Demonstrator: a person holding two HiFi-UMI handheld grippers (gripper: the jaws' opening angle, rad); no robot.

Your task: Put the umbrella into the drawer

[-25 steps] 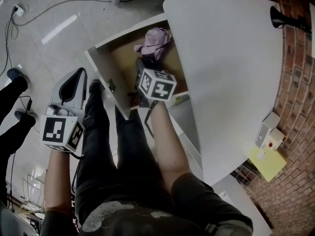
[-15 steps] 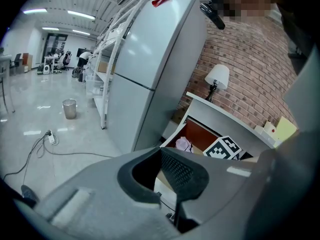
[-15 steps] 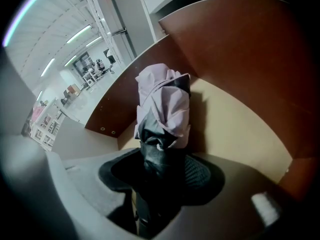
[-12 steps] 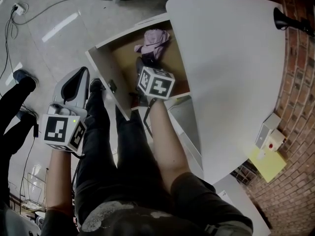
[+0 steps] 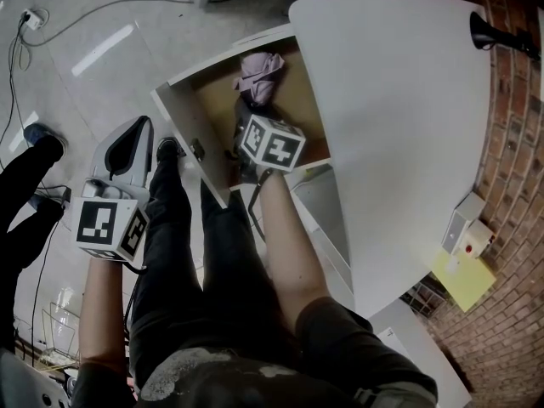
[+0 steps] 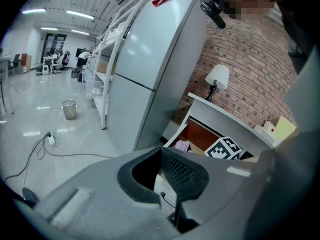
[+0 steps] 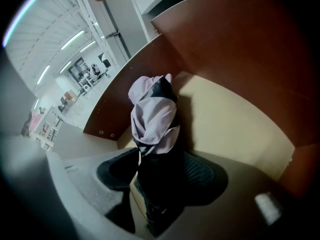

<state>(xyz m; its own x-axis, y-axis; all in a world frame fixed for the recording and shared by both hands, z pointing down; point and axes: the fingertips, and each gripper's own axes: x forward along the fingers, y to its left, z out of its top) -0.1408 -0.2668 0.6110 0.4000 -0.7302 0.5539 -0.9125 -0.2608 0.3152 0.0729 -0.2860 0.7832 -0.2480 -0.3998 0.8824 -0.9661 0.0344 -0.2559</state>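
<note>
A folded umbrella (image 5: 259,73) with pale pink fabric and a black handle lies inside the open wooden drawer (image 5: 183,126) under the white desk. In the right gripper view the umbrella (image 7: 152,119) rests on the beige drawer floor. Its black handle lies between the pads of my right gripper (image 7: 160,179). The jaws are opening, and a gap shows beside the handle on the left. In the head view my right gripper (image 5: 251,113) reaches down into the drawer below its marker cube. My left gripper (image 5: 136,130) hangs over the floor left of the drawer, shut and empty (image 6: 161,156).
The white desk top (image 5: 399,126) overhangs the drawer's right side, and a black lamp (image 5: 484,31) stands at its far corner. A cable (image 5: 85,11) runs across the tiled floor. Another person's legs (image 5: 21,155) stand at the left. A tall refrigerator (image 6: 155,69) stands beyond the desk.
The pink fabric has drawn in from a spread, tilted shape to a tighter bundle lying deeper in the drawer. The right gripper has barely shifted. The left gripper has not moved.
</note>
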